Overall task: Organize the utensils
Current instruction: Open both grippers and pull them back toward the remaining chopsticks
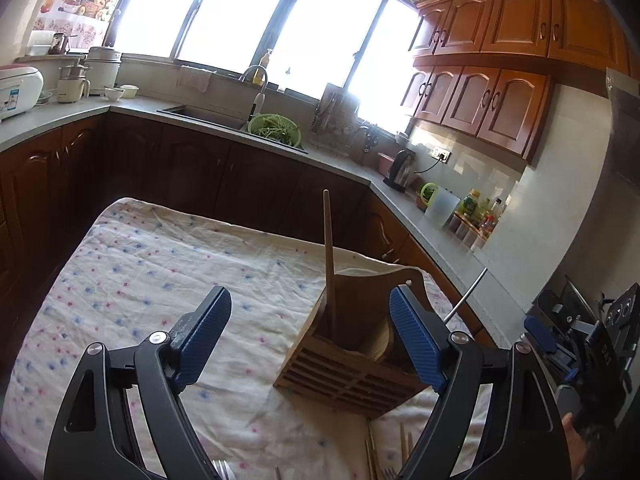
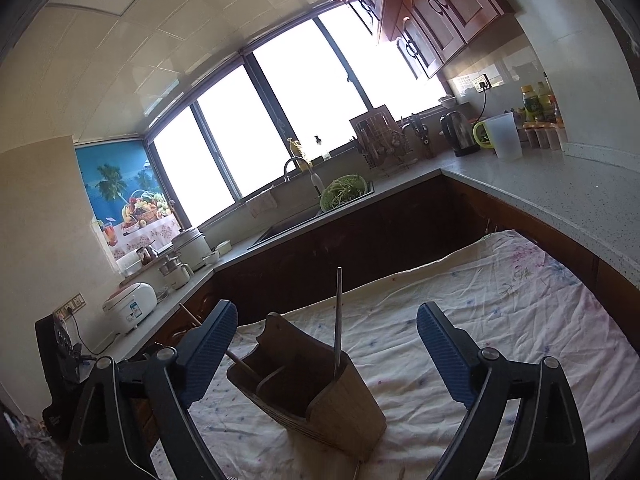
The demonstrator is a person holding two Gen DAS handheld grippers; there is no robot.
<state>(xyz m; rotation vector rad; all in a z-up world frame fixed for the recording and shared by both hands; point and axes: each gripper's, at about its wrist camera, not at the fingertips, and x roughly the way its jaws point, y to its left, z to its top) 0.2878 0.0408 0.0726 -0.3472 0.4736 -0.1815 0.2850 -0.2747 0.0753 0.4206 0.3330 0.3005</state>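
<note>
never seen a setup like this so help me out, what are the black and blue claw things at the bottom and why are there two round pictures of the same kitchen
Those claws are handheld grippers; a person holds one in each hand, and there is no robot arm. Each carries a wide-angle camera looking forward along its jaws, hence two round, warped pictures. One picture comes from the left gripper, the other from the right gripper. Both have their jaws spread open and hold nothing. In front of them a wooden utensil holder stands on a table covered by a flowered cloth. A wooden chopstick and a metal one already stand in the holder. A few more utensils lie on the cloth at the lower edge of the left view.
</note>
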